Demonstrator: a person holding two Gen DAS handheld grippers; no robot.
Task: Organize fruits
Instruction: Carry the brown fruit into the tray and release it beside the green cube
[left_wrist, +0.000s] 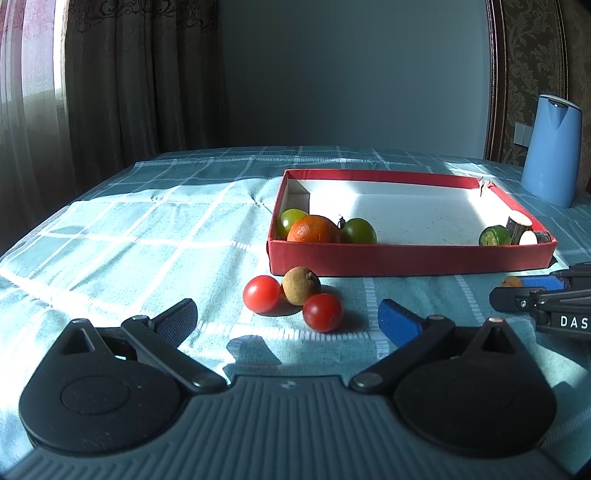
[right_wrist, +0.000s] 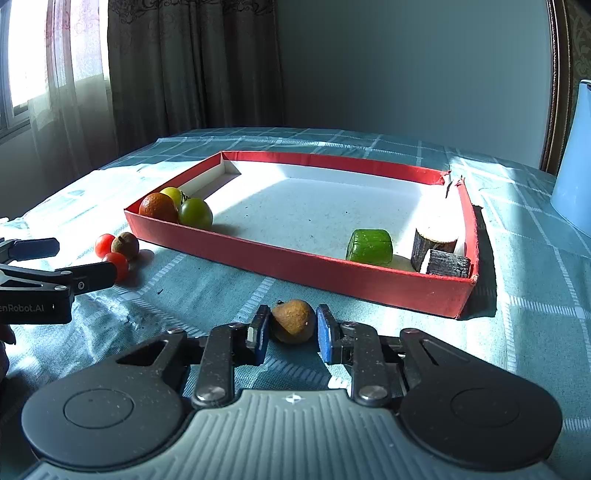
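A red box (left_wrist: 406, 258) (right_wrist: 295, 262) lies on the checked cloth. Its left end holds an orange (left_wrist: 312, 229) (right_wrist: 158, 207) and two green tomatoes (left_wrist: 359, 230) (right_wrist: 195, 212). Its right end holds a green chunk (right_wrist: 369, 245) and dark cut pieces (right_wrist: 437, 243). Outside the box lie two red cherry tomatoes (left_wrist: 261, 293) (left_wrist: 322, 312) and a brown longan (left_wrist: 301, 285) (right_wrist: 125, 245). My left gripper (left_wrist: 288, 317) is open just before them. My right gripper (right_wrist: 291, 328) has its pads around a second brown longan (right_wrist: 293, 321), touching or nearly so.
A blue jug (left_wrist: 552, 149) (right_wrist: 574, 177) stands at the back right of the table. Curtains and a window are on the left, a grey wall behind. The right gripper's fingers (left_wrist: 543, 291) show at the right edge of the left wrist view.
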